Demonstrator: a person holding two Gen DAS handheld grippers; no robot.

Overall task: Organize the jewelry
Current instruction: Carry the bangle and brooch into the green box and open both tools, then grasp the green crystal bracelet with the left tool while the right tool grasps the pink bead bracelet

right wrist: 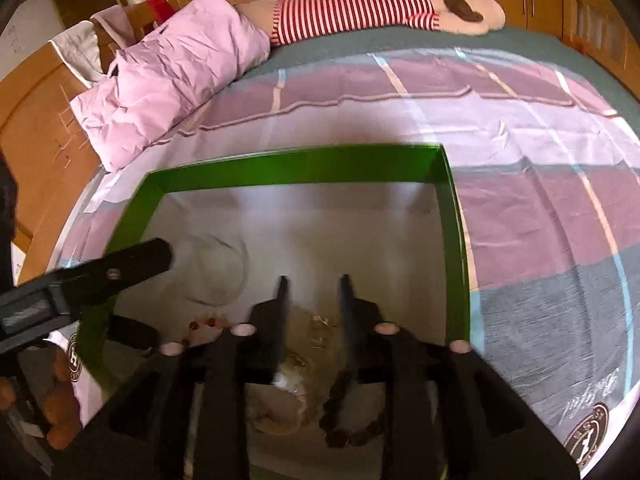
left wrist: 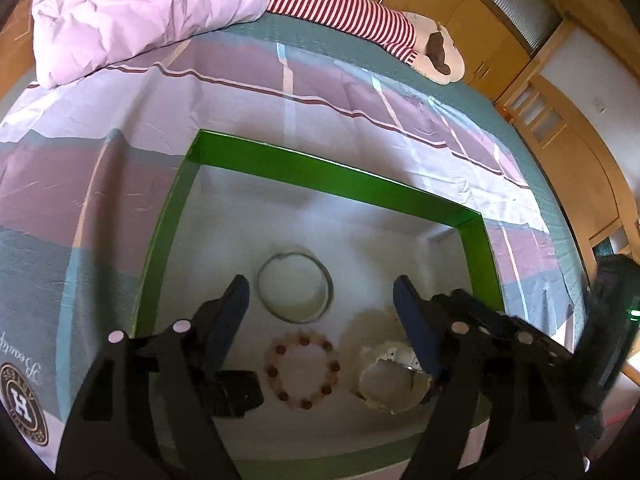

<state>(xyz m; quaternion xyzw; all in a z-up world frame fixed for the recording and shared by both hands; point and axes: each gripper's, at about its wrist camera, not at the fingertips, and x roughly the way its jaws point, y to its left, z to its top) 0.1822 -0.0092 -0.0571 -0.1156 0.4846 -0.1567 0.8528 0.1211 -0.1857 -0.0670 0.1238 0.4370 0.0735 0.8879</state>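
Note:
A green box (left wrist: pixel 320 174) with a white inside lies on the bed. In it are a silver bangle (left wrist: pixel 295 288), a pink bracelet with red beads (left wrist: pixel 302 370) and a crumpled beige piece (left wrist: pixel 388 380). My left gripper (left wrist: pixel 320 296) hangs open over the bangle and the pink bracelet, holding nothing. In the right wrist view my right gripper (right wrist: pixel 314 286) stands open above the beige piece (right wrist: pixel 300 360), with nothing between its pads. A dark beaded bracelet (right wrist: pixel 348 424) lies just below its right finger. The left gripper's finger (right wrist: pixel 132 260) reaches in from the left beside the blurred bangle (right wrist: pixel 220 276).
The box rests on a checked purple, grey and white sheet (left wrist: pixel 100 160). A pink duvet (left wrist: pixel 140 12) and a plush toy in red and white stripes (left wrist: pixel 344 4) lie at the bed's far end. Wooden cupboards (left wrist: pixel 500 40) stand behind.

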